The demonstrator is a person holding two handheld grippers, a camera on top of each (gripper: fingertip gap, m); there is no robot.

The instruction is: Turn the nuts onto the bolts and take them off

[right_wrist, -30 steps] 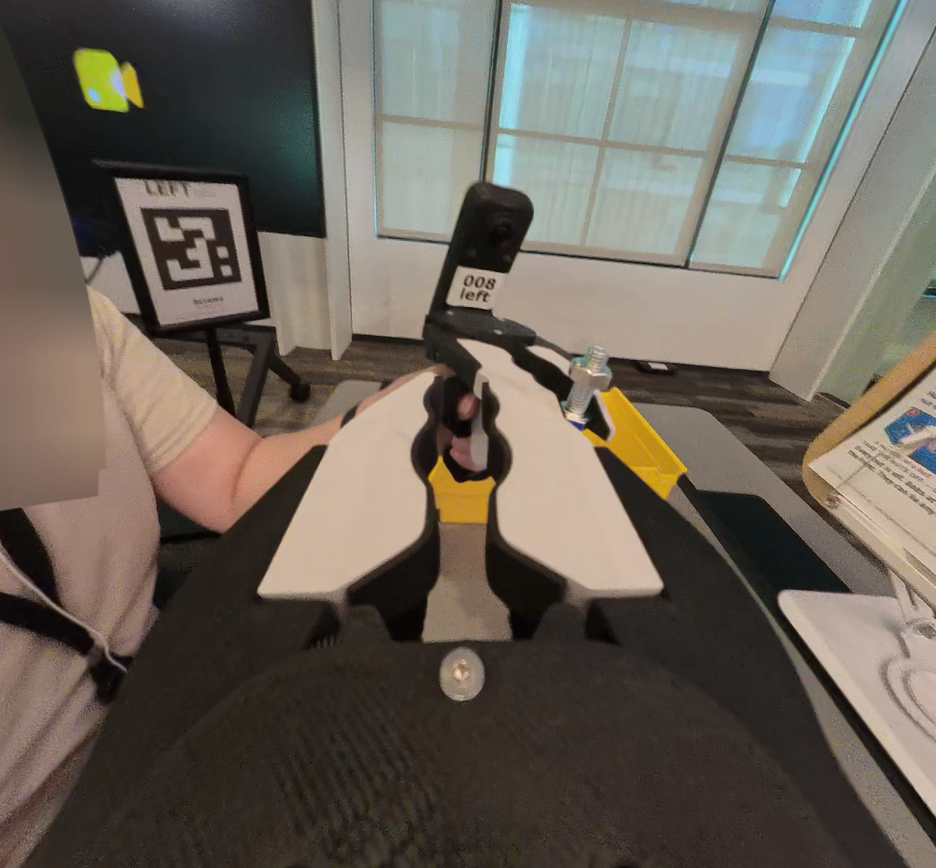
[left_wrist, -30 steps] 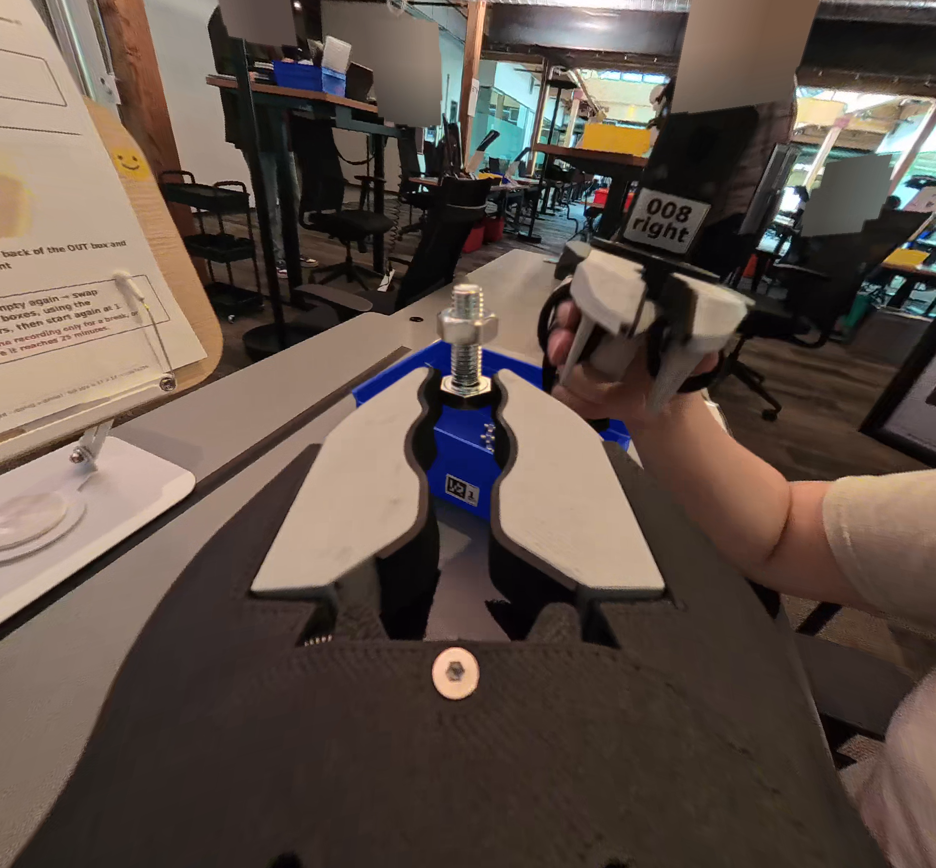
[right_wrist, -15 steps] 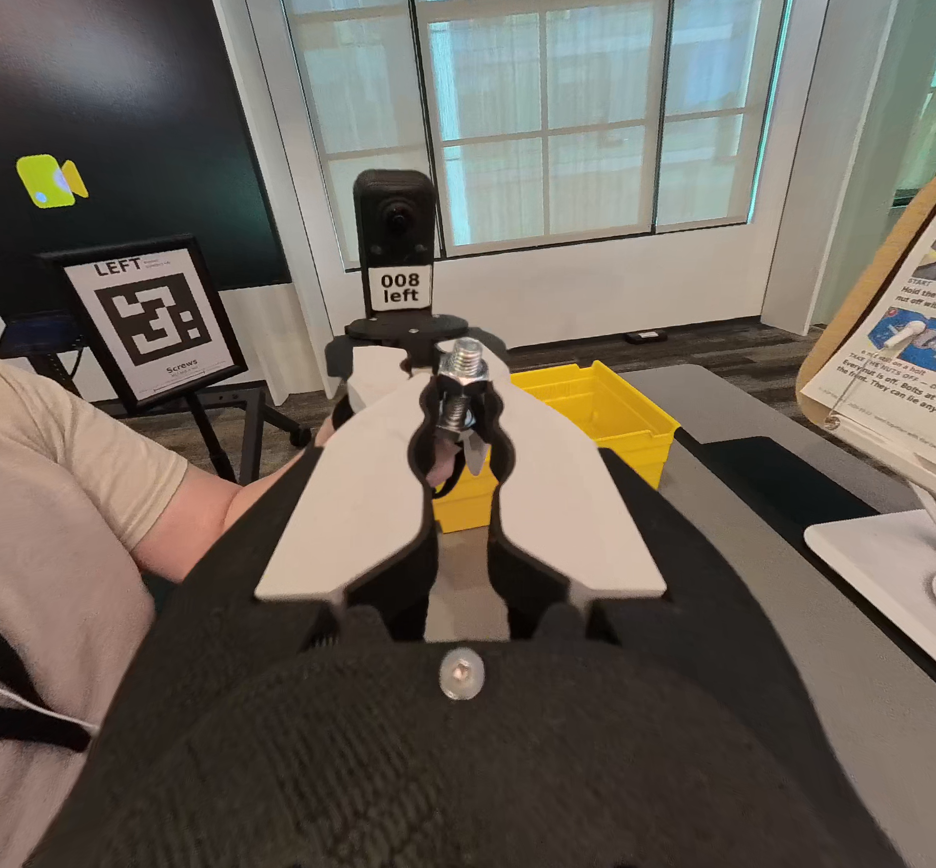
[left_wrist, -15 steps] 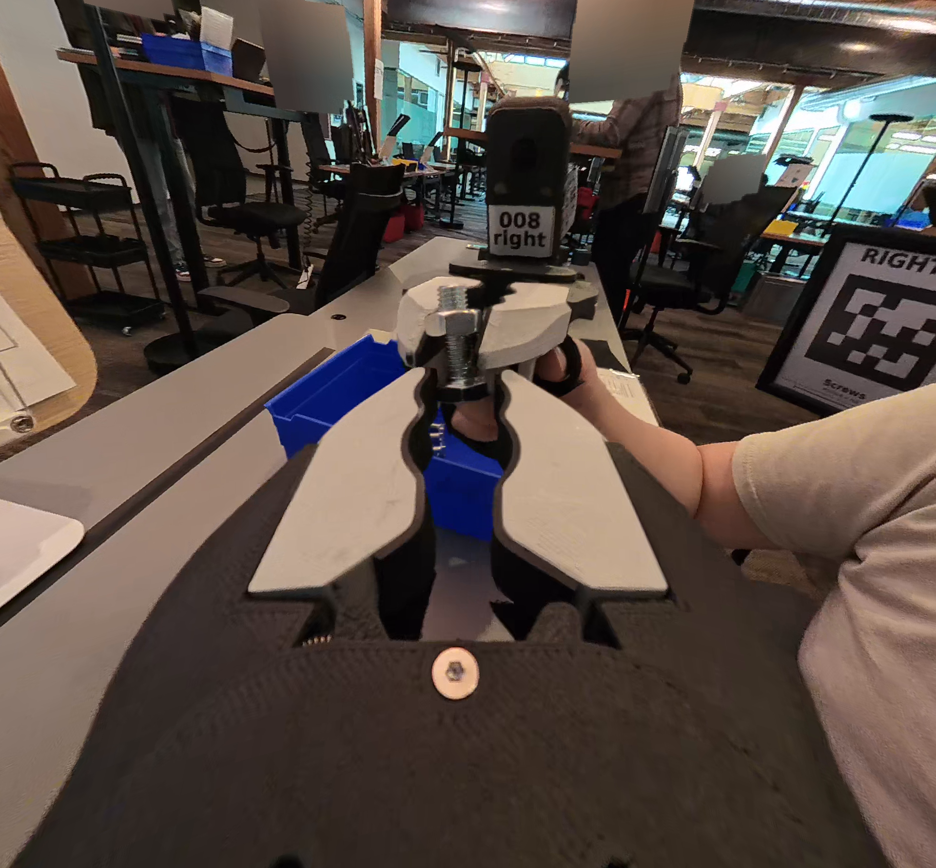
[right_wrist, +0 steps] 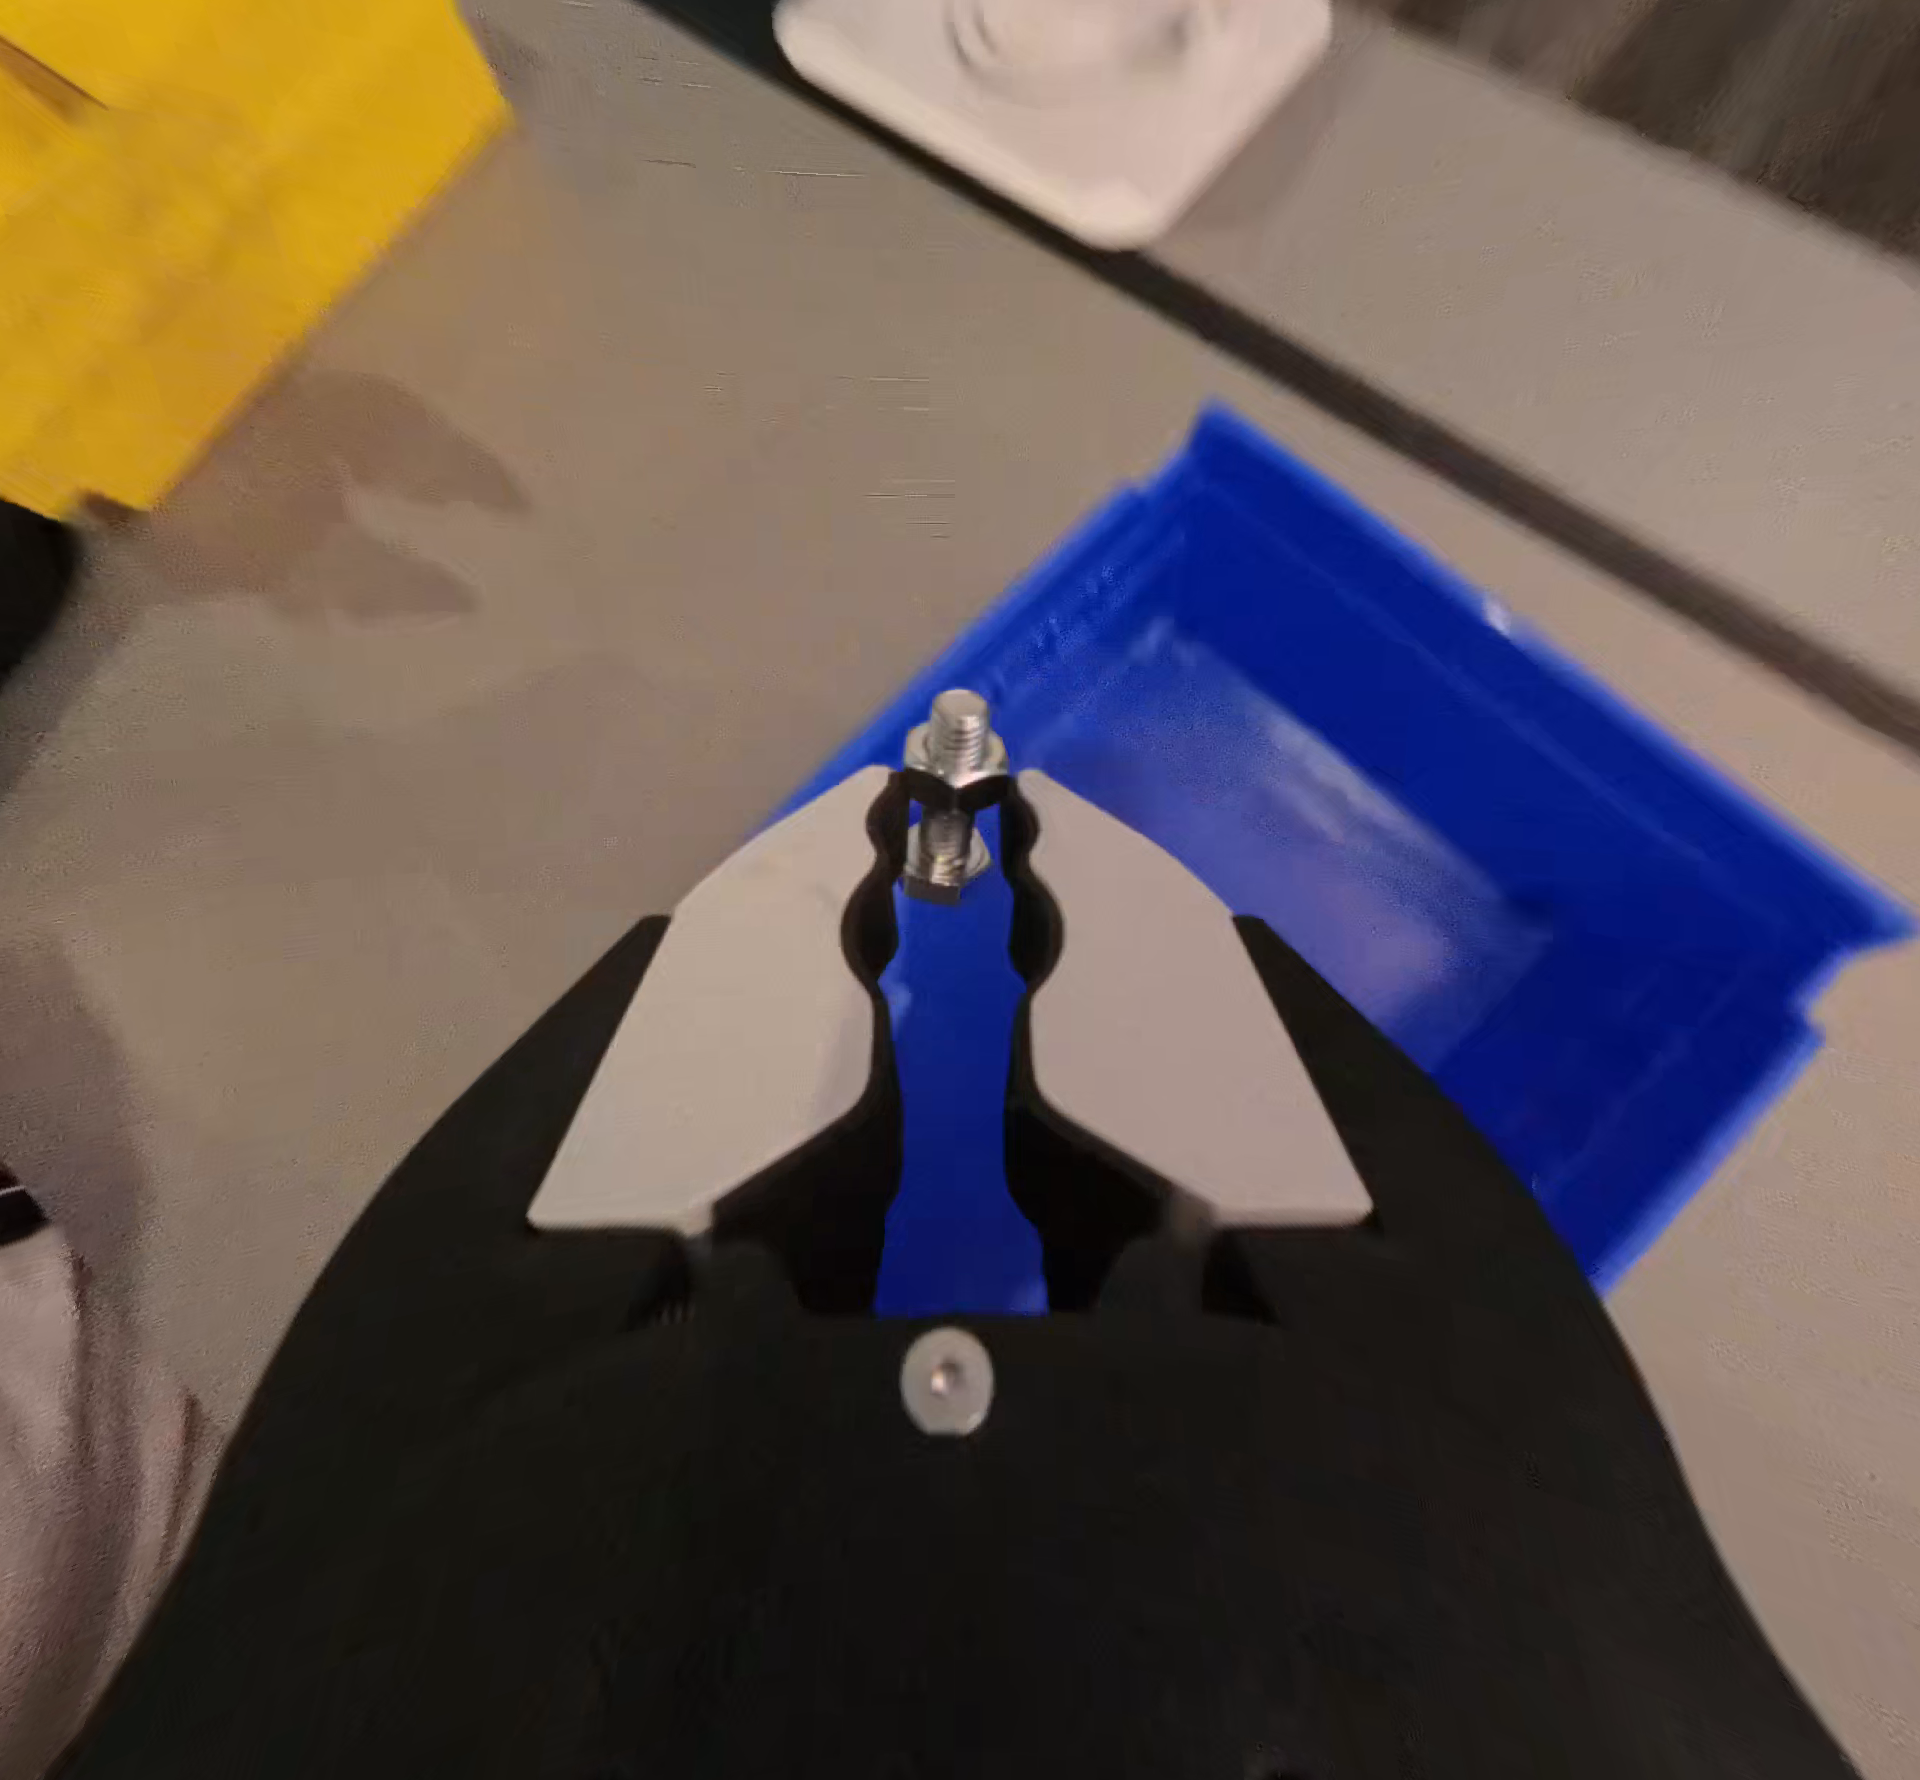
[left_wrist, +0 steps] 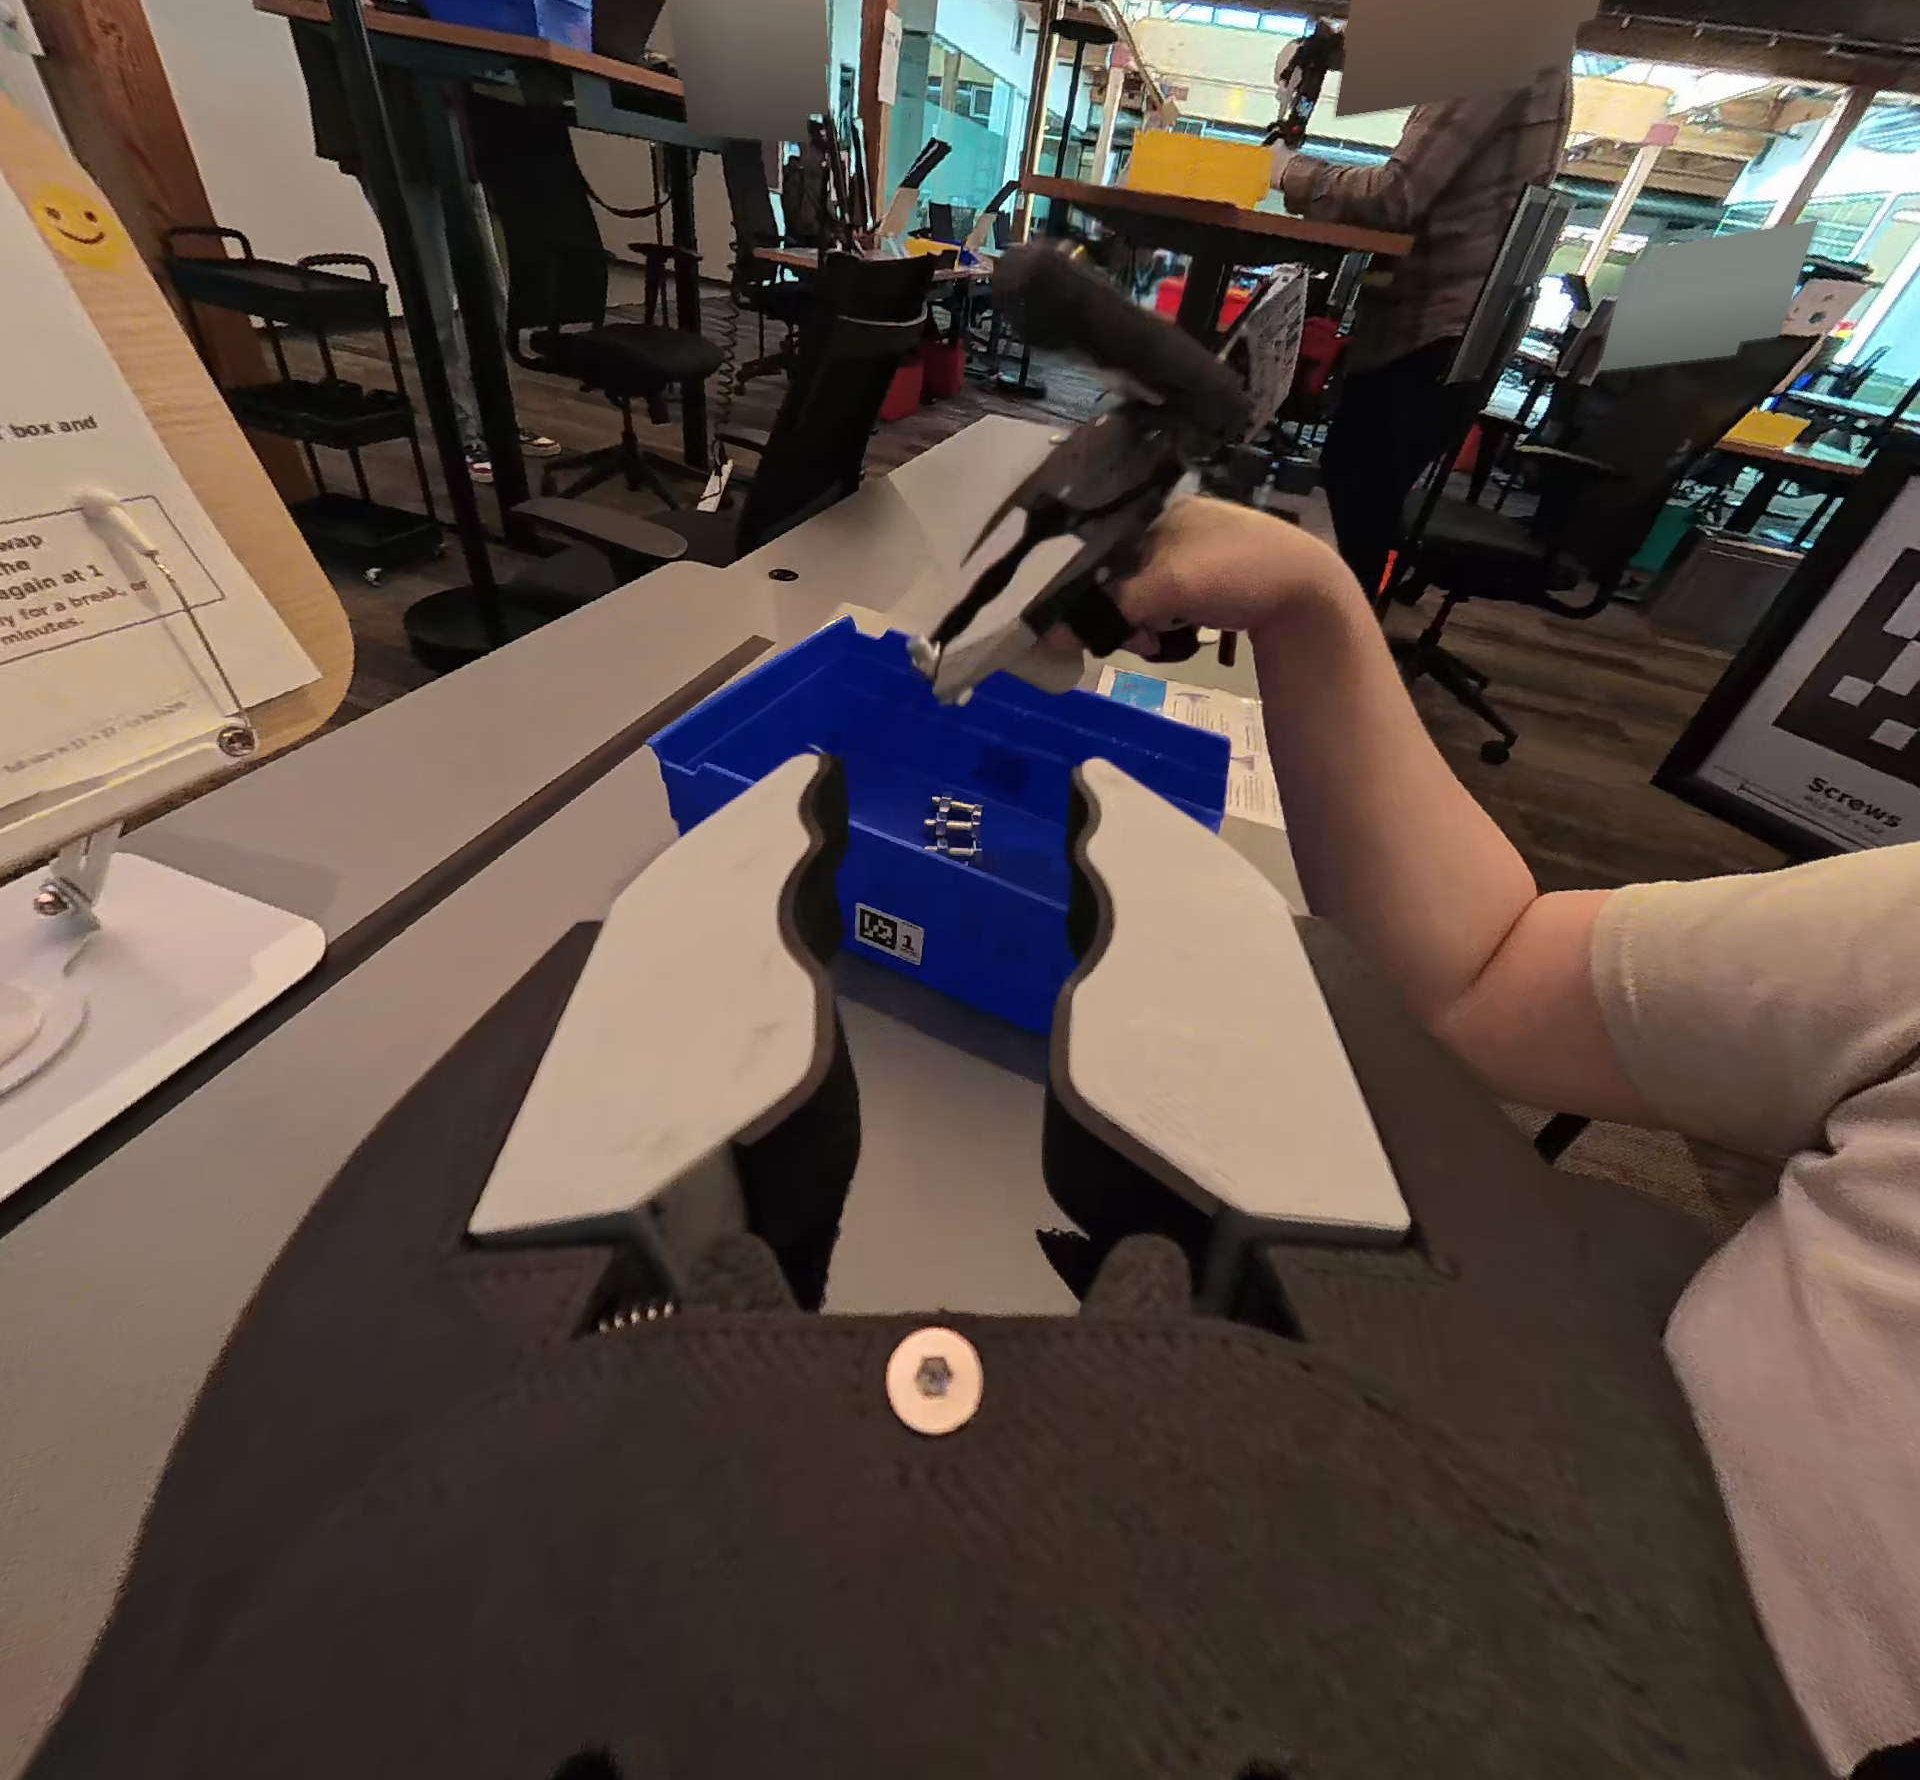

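Note:
My right gripper (right_wrist: 951, 780) is shut on a steel bolt with a nut on it (right_wrist: 949, 800), gripped at the nut between the fingertips. It hangs over the near corner of the blue bin (right_wrist: 1475, 857). In the left wrist view the right gripper (left_wrist: 951, 676) points down over the blue bin's (left_wrist: 977, 961) far rim, with the bolt's end (left_wrist: 923, 655) at its tip. My left gripper (left_wrist: 945, 785) is open and empty, just in front of the bin. A bolt-and-nut assembly (left_wrist: 954, 828) lies inside the bin.
A yellow bin (right_wrist: 177, 161) stands on the grey table (right_wrist: 623, 504) to the left. A white stand base (right_wrist: 1049, 47) with a paper sign board (left_wrist: 125, 525) sits at the far table edge. A printed sheet (left_wrist: 1216, 733) lies behind the blue bin. The grippers' ends are close to 25 centimeters from one another.
My left gripper let go of the bolt and opened. My right gripper took the bolt with its nut and swung down over the blue bin.

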